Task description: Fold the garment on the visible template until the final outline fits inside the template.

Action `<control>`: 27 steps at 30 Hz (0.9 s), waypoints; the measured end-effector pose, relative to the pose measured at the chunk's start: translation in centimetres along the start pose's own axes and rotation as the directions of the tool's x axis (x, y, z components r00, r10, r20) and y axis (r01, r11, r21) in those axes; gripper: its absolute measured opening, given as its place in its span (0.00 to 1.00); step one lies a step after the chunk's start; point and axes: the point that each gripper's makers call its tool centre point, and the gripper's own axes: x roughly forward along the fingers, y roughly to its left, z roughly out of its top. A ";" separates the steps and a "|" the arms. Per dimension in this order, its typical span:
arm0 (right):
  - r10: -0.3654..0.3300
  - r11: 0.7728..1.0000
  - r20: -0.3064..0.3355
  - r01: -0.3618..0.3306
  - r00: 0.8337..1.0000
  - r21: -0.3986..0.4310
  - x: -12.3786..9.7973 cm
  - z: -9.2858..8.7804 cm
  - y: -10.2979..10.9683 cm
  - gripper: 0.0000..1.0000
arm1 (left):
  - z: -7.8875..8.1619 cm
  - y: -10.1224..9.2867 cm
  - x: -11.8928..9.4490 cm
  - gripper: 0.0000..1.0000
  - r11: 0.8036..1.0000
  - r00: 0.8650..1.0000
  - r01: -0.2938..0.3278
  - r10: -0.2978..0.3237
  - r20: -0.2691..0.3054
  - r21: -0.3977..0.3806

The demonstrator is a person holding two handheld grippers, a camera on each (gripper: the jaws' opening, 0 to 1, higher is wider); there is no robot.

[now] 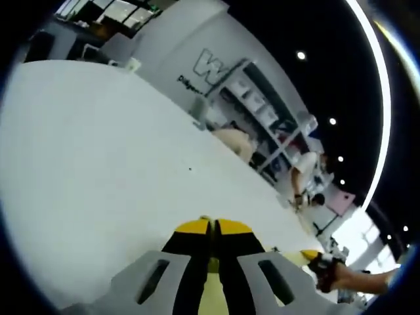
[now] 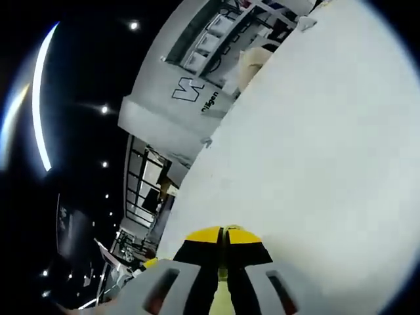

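Left gripper (image 1: 211,226): jaws pressed together, yellow tips touching, nothing visible between them. It sits low over a plain white table (image 1: 98,151). Can't make out the garment or the template on that white surface from either view, so can't say where they lie.

Right gripper (image 2: 225,235): jaws likewise clenched tip to tip, nothing seen held, over the same white table (image 2: 315,144).

Left gripper view, lower right corner: a hand (image 1: 341,279) holding the other gripper, blurred. Background: grey wall with lettering (image 1: 207,69), shelving (image 1: 262,111) and a person (image 1: 307,172) standing beyond the table edge.
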 end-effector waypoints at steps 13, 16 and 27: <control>-0.034 0.995 -0.020 0.032 0.999 -0.091 -1.1 -1.1 -1.8 0.20 | -1.7 3.2 -0.5 0.19 0.995 0.998 0.013 -0.019 -0.058 -0.102; -0.015 0.992 -0.022 0.012 1.000 -0.127 -2.1 -1.1 -0.8 0.21 | -1.8 2.6 -0.8 0.29 0.994 0.998 0.027 -0.032 -0.046 -0.106; 0.021 0.964 -0.121 -0.052 0.992 -0.261 -7.7 -5.0 1.8 0.23 | -5.7 -1.3 -7.0 0.29 0.972 0.949 0.217 -0.188 -0.252 0.094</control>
